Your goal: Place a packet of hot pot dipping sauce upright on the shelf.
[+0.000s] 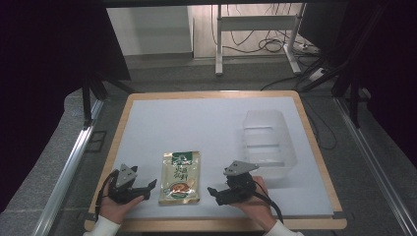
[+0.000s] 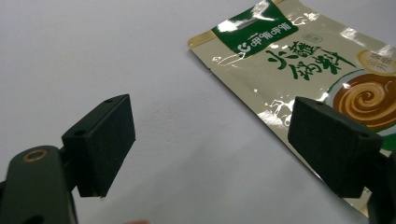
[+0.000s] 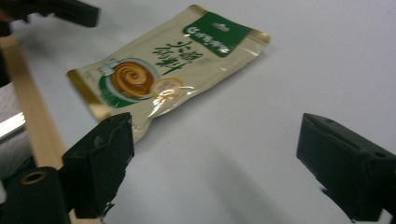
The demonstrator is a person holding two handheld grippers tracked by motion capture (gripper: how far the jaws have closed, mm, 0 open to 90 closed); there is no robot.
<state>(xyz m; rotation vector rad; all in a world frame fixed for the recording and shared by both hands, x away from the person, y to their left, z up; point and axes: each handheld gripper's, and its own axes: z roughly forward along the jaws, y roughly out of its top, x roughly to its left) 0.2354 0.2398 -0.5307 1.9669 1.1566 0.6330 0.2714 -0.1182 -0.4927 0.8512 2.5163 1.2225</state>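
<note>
Both tools stand with jaws spread and nothing between them: the left tool (image 1: 147,189) sits just left of the flat, glossy cream-and-green foil sachet (image 1: 180,177), the right tool (image 1: 214,192) just right of it, both low near the front edge of the white tabletop (image 1: 196,123). The sachet lies flat between them, touching neither. A good pick probably means tilting one tool down to a thin sealed edge, since the flat face offers no grip. The clear plastic rectangular container (image 1: 265,142), right of and beyond the sachet, looks the likely destination.
</note>
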